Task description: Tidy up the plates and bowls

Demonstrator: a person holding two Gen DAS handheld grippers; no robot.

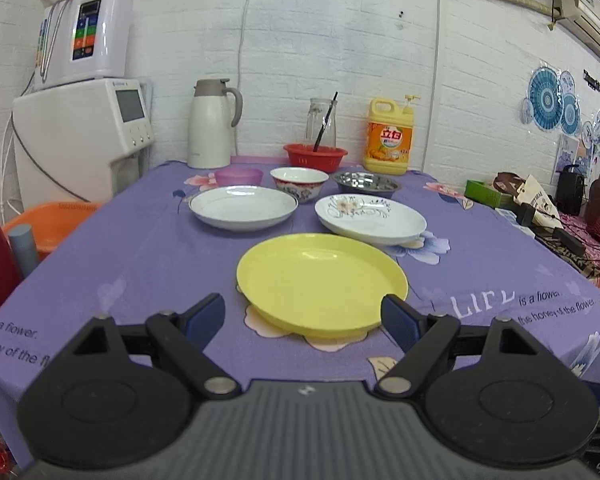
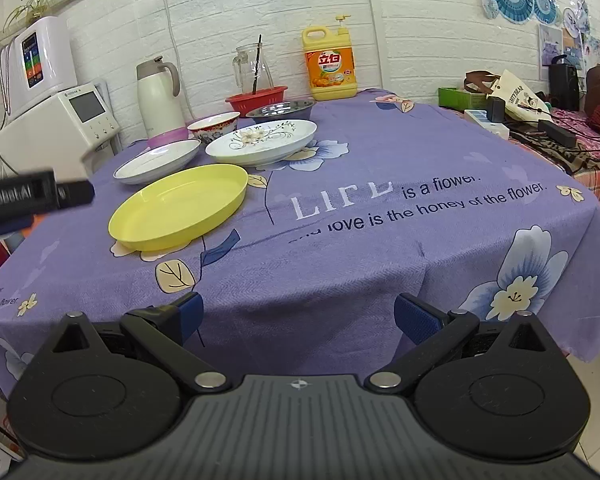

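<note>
A round, smooth yellow plastic plate with a raised rim lies at centre frame in the left wrist view, its near edge between the spread blue-padded fingers of the left gripper, which is wide open and holds nothing. Beyond it, side by side and apart, sit a glossy plain white ceramic plate at left and a white plate with a floral pattern at right, the latter just beside the yellow rim. Behind these stands a row: a translucent pink plastic bowl, a red-patterned porcelain bowl and a shiny stainless steel bowl.

In the right wrist view the right gripper is also wide open and empty, low in the frame over the draped front edge of the table; a broad bare stretch of cloth fills the middle and right of that frame.

The purple flowered tablecloth is soft and printed with lettering. Against the white brick wall at upper frame stand a cream thermos jug, a red plastic colander, a glass pitcher and a yellow detergent bottle.
</note>
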